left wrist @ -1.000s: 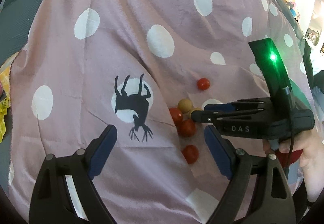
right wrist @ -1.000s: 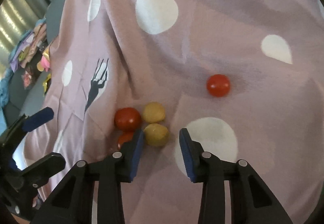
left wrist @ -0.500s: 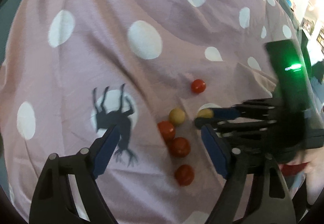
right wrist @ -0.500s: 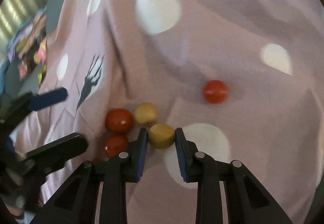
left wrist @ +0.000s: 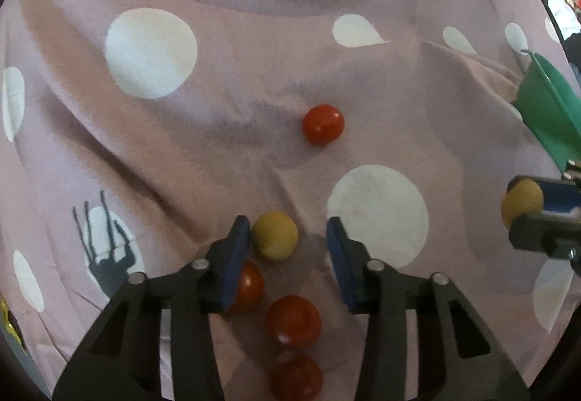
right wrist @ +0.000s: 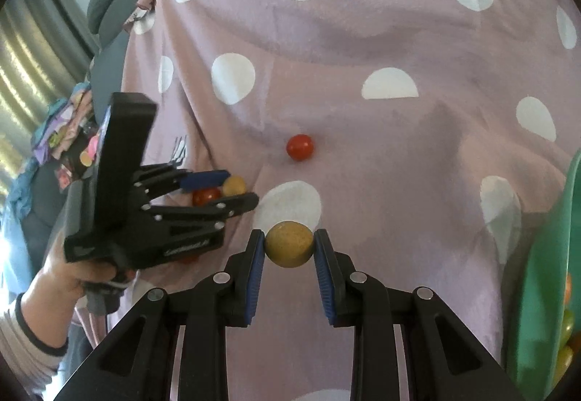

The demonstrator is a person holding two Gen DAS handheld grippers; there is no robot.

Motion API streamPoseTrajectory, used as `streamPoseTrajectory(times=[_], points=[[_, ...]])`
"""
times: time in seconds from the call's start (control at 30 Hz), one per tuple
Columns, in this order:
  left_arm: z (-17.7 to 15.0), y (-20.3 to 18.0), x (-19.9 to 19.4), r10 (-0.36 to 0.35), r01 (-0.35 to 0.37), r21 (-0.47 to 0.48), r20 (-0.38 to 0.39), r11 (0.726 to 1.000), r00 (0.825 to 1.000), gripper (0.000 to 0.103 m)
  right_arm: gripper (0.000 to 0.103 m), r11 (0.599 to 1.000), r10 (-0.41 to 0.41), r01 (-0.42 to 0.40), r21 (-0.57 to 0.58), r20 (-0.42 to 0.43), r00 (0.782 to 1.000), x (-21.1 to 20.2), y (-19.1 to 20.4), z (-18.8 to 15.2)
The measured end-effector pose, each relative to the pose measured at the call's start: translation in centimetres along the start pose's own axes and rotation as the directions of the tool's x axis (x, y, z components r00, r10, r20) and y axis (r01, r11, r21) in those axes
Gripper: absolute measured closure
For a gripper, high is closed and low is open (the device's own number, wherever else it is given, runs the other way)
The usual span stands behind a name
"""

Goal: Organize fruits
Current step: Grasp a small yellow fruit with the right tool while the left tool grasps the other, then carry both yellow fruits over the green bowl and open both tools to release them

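My left gripper (left wrist: 288,237) is low over a cluster of fruit on the pink dotted cloth (left wrist: 254,49). Its jaws are closing around a yellow fruit (left wrist: 275,236): the left pad touches it, the right pad stands apart. Three red tomatoes (left wrist: 293,320) lie just below it, one half hidden by the left finger. A lone red tomato (left wrist: 323,124) lies farther up the cloth. My right gripper (right wrist: 289,243) is shut on a second yellow fruit (right wrist: 289,250), held above the cloth. In the right wrist view the left gripper (right wrist: 239,187) is at the left.
A green bowl (right wrist: 537,274) stands at the right edge with several fruits (right wrist: 566,324) inside; its rim (left wrist: 548,110) also shows in the left wrist view. A hand and striped sleeve (right wrist: 32,321) hold the left gripper. Grey cushions and bright clutter lie beyond the cloth's left edge.
The left gripper sank toward the cluster and narrowed around the yellow fruit. The right gripper shut on the other yellow fruit, lifted it and carried it right, nearer the green bowl.
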State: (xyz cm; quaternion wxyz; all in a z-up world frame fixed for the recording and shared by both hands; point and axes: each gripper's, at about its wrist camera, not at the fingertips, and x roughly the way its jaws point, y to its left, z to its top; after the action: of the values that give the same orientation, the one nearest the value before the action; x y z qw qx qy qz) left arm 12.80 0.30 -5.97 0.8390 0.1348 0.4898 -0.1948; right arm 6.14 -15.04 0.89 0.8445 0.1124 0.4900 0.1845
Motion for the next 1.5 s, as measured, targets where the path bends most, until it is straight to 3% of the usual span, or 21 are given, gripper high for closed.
streamPoseTrajectory(times=[0.13,0.33,0.63,0.97,1.23,1.5], points=[[0.6,0.8,0.7,-0.064,0.063,-0.035,-0.024,0.997,0.998,0.078,0.074,1.000,0.012,-0.012,0.016,0.016,1.000,-0.2,-0.6,-0.2],[-0.2,1.1,-0.1,-0.109,0.108,-0.072,-0.004,0.992,0.994,0.078,0.074,0.999,0.018,-0.020,0.030,0.038,0.999,-1.1,-0.8,-0.6],[-2.3,-1.1,-7.0,-0.107,0.117,-0.090,0.105,0.989,0.989,0.078,0.074,0.999,-0.009,0.006,0.044,0.061,0.998,-3.1,-0.5,-1.9],[-3.1,-6.7,-12.3,-0.124,0.135,-0.049,0.176,0.990,0.976,0.078,0.074,0.996,-0.052,0.043,0.071,0.128,0.990,-7.7,-0.7,-3.9],[-0.8,-12.6,-14.5,-0.180,0.175,0.042,0.240,0.984,0.954,0.078,0.074,0.988,-0.125,0.101,0.118,0.217,0.968,-12.8,-2.7,-5.5],[2.5,-18.8,-14.8,-0.271,0.239,0.146,0.263,0.960,0.926,0.078,0.074,0.967,-0.211,0.157,0.200,0.285,0.935,-17.1,-6.1,-6.4]])
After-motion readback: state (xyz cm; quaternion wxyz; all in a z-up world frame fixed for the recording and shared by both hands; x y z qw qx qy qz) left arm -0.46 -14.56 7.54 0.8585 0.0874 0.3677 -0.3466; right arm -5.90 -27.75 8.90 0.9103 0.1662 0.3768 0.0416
